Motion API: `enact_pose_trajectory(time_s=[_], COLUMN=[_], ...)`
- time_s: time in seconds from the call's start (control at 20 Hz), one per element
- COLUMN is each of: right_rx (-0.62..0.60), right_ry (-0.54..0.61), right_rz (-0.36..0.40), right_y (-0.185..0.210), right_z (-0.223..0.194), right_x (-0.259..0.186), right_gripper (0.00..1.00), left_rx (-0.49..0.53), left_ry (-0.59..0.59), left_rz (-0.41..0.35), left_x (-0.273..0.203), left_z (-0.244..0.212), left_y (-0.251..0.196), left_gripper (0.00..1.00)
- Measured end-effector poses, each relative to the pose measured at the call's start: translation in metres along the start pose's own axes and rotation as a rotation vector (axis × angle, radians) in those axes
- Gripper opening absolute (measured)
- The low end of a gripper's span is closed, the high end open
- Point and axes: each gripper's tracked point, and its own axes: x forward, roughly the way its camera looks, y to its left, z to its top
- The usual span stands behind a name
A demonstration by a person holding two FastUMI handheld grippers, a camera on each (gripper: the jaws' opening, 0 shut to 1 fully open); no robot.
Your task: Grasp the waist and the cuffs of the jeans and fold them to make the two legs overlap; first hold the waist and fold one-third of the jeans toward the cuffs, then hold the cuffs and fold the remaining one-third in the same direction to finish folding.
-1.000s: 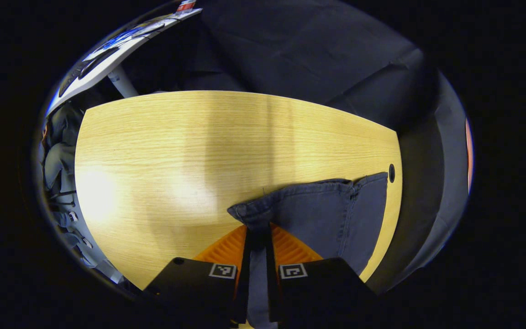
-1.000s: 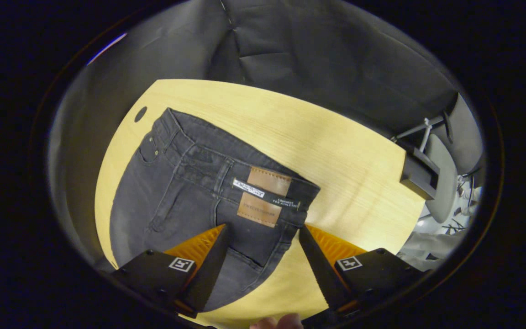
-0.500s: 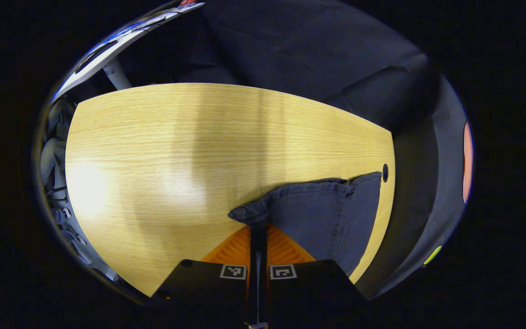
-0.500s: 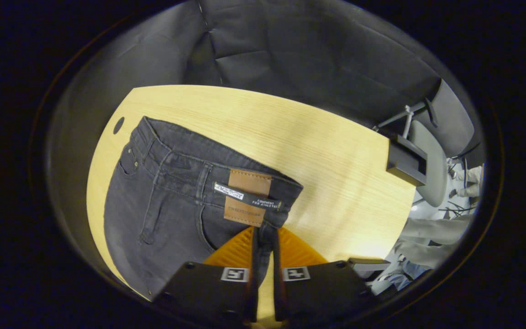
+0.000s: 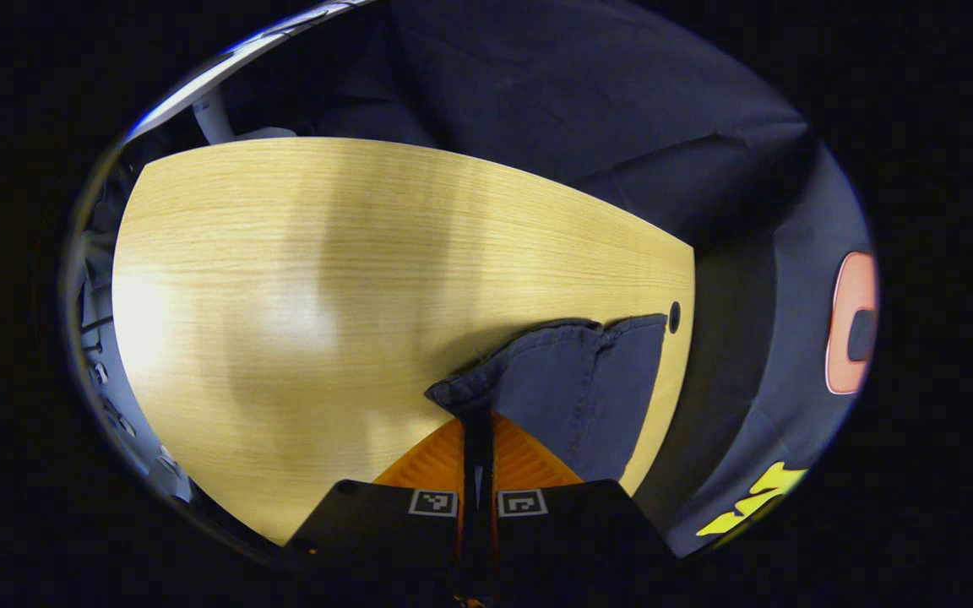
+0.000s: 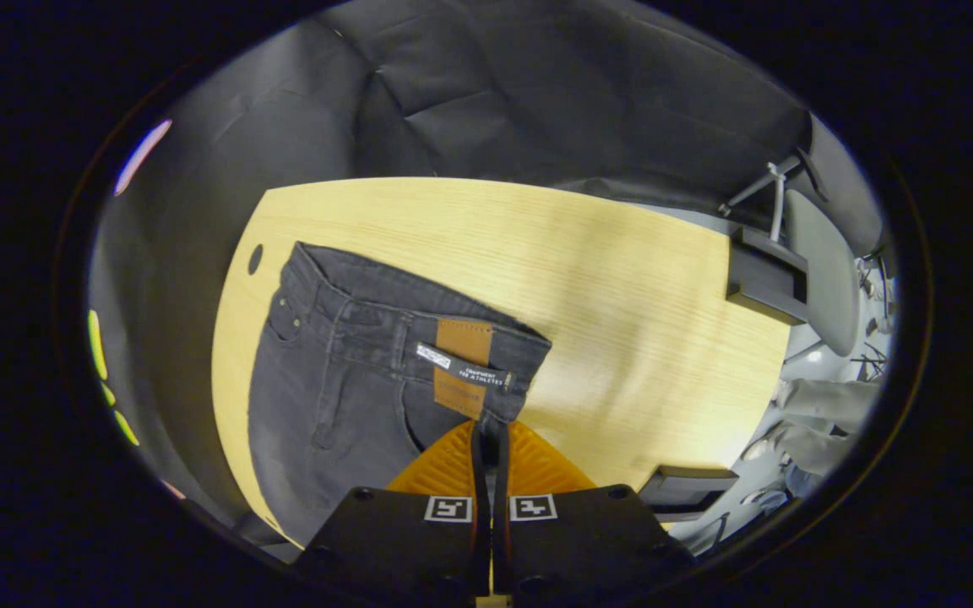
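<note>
Dark grey jeans lie on a light wooden table (image 5: 301, 253). In the left gripper view the cuffs (image 5: 571, 380) are bunched and lifted at their near corner, where my left gripper (image 5: 477, 420) is shut on the cuff hem. In the right gripper view the waist (image 6: 385, 338) with its brown leather patch (image 6: 459, 366) faces up. My right gripper (image 6: 489, 431) is shut on the waistband's near corner just below the patch. The fabric rises off the table at both pinched corners.
A round cable hole (image 5: 674, 317) sits in the tabletop by the cuffs and shows as a hole (image 6: 255, 258) by the waist. A grey chair (image 6: 824, 270) and a black box (image 6: 761, 274) stand beyond the table's far right end.
The right gripper went from wide open to shut on the waistband corner. The left gripper tightened on the cuff hem. Both corners have lifted and the table looks farther away.
</note>
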Motion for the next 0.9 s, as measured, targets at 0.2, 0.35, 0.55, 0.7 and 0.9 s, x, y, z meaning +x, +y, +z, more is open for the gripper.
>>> enact_pose_trajectory(time_s=[0.2,0.35,0.55,0.7,0.9], right_rx=[0.086,0.173,0.215,0.265,0.260], right_ry=[0.017,0.050,0.074,0.103,0.112], right_rz=[0.096,0.170,0.252,0.295,0.302], right_y=[0.018,0.039,0.093,0.138,0.189], right_z=[0.004,0.012,0.035,0.051,0.074], right_x=[-0.023,-0.042,-0.062,-0.068,-0.058], right_gripper=[0.01,0.01,0.00,0.01,0.01], left_rx=[-0.078,-0.164,-0.231,-0.280,-0.309], left_ry=[0.007,0.005,-0.017,-0.022,-0.020], left_rz=[0.025,0.015,0.038,0.064,0.106], left_x=[-0.020,-0.034,-0.046,-0.047,-0.027], left_z=[-0.010,-0.011,-0.002,-0.001,0.002], left_y=[-0.010,-0.035,-0.065,-0.090,-0.132], left_gripper=[0.04,0.03,0.03,0.04,0.04])
